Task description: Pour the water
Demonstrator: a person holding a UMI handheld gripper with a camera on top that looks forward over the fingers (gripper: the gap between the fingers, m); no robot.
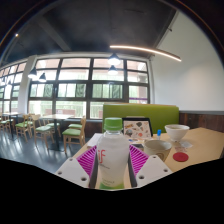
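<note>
A white plastic bottle (pixel 113 155) with a green cap and pink lettering stands upright between my fingers, held up off the table. My gripper (pixel 113 166) is shut on the bottle, both purple pads (pixel 89 166) pressing its sides. A white bowl (pixel 177 131) sits on the light wooden table (pixel 200 150) beyond the fingers to the right. A pale cup (pixel 157 145) stands nearer, just right of the bottle. A small red round thing (pixel 180 156) lies on the table in front of the bowl.
A framed picture card (pixel 136 127) stands behind the bottle. A green bench back (pixel 140 112) lines the far side of the table. Chairs and tables (pixel 45 128) fill the room to the left, under large windows.
</note>
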